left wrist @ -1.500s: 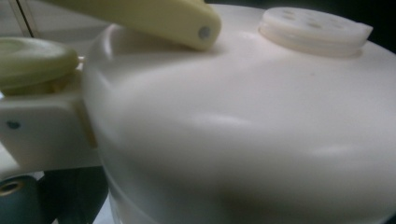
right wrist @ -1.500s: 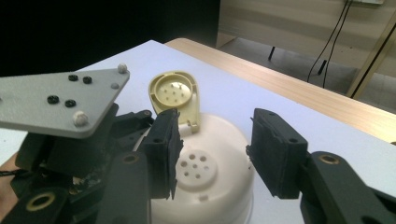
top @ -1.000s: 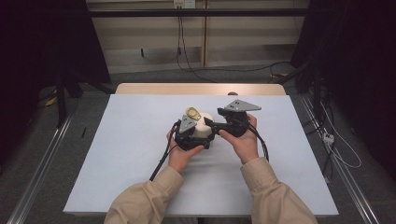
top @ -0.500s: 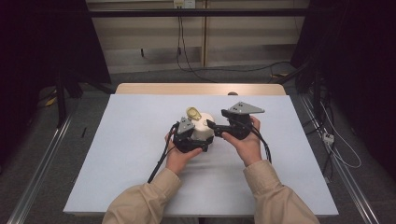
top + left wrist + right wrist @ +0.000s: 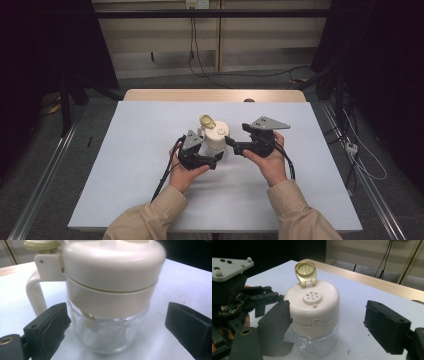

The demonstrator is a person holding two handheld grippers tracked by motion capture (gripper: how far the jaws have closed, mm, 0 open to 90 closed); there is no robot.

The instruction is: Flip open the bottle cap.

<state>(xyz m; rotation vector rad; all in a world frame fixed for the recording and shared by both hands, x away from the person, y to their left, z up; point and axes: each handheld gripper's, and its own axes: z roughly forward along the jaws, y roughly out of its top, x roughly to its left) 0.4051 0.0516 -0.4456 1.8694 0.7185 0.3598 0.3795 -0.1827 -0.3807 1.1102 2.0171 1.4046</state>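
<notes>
A glass jar (image 5: 216, 142) with a cream lid and handle stands upright on the white table (image 5: 125, 150), and its yellow flip cap (image 5: 207, 121) is raised. My left gripper (image 5: 216, 159) comes in from the near left, open. Its pads (image 5: 53, 325) flank the glass (image 5: 107, 335) with gaps on both sides. My right gripper (image 5: 231, 143) reaches in from the right, and its jaws have just been opening. They straddle the lid (image 5: 314, 307). The left pad (image 5: 277, 320) sits close beside it and the right pad (image 5: 384, 325) stands well clear.
A wooden strip (image 5: 215, 95) runs along the table's far edge. Cables (image 5: 200, 65) trail over the floor behind it, and more lie at the right (image 5: 360, 160). A metal rail (image 5: 45, 185) flanks the table's left side. Bare white surface surrounds the jar.
My left hand has drawn slightly back toward the near left. The right hand and the jar have stayed in place.
</notes>
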